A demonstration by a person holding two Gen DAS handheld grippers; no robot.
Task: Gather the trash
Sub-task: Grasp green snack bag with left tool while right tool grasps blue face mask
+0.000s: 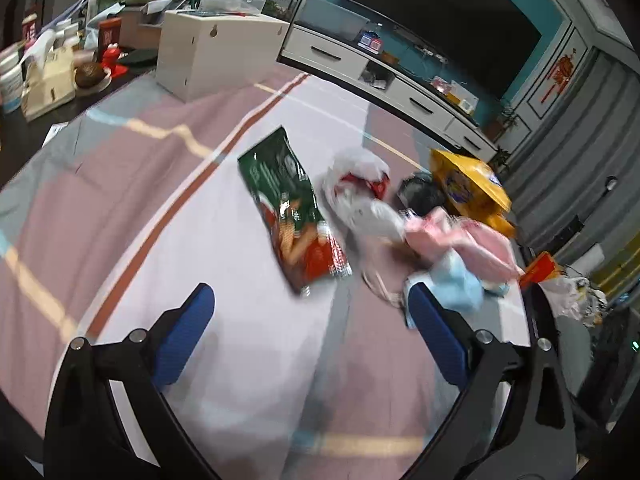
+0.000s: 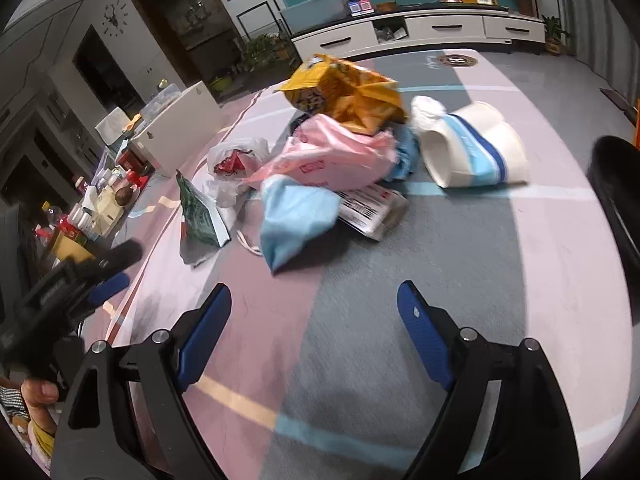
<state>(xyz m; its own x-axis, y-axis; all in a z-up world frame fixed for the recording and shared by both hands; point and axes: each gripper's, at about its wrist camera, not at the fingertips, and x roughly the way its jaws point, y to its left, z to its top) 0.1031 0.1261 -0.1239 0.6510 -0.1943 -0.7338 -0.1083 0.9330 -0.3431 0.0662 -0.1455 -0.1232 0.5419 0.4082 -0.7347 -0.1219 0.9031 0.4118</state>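
Note:
A pile of trash lies on the striped cloth-covered table [image 2: 360, 280]. A green and red snack bag [image 1: 292, 212] lies nearest my left gripper [image 1: 310, 300], which is open and empty just short of it. The bag also shows in the right wrist view [image 2: 198, 212]. Beside it are a white plastic bag with red inside [image 1: 358, 184], a pink plastic bag [image 2: 332, 156], a light blue cloth-like piece [image 2: 292, 216], a yellow snack bag [image 2: 344, 88], a printed wrapper [image 2: 368, 206] and a squashed white paper cup with blue bands [image 2: 474, 148]. My right gripper [image 2: 314, 300] is open and empty, short of the blue piece.
A white box [image 1: 216, 52] stands at the table's far left, with bottles, cartons and jars [image 1: 52, 76] beyond it. A TV cabinet [image 1: 384, 88] is behind the table. The left gripper also shows at the left of the right wrist view [image 2: 92, 280]. A dark chair back [image 2: 616, 188] is at the right.

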